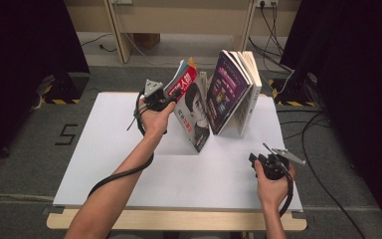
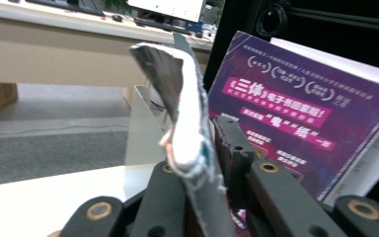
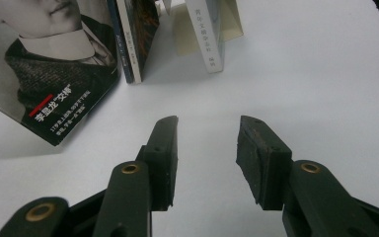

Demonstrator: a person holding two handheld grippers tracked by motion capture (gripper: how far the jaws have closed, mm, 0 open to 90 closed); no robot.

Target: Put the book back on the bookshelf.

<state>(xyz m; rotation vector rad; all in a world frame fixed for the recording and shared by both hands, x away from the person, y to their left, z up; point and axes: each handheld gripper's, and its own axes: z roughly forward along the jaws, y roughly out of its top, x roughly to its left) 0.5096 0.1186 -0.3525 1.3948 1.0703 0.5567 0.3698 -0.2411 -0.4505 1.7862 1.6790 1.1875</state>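
A magazine [image 1: 195, 113] with a portrait on a red, black and white cover stands tilted on the white board [image 1: 129, 164], one corner down. My left gripper [image 1: 171, 94] is shut on its upper left edge; in the left gripper view the jaws of that gripper [image 2: 205, 163] pinch the curled pages [image 2: 185, 118]. A purple-covered book [image 1: 227, 89] leans just right of it, also seen close up as the purple book [image 2: 296, 118]. My right gripper [image 1: 258, 160] hovers open near the front right, and my right gripper [image 3: 207, 133] holds nothing over bare board, with the magazine [image 3: 44, 84] to its far left.
More books [image 1: 248, 84] stand behind the purple one, with spines [image 3: 133, 39] and a white book [image 3: 208, 34] on the board. A white bookend [image 2: 140, 123] sits behind the magazine. Cables and dark stands lie on the floor around the table [image 1: 179, 220].
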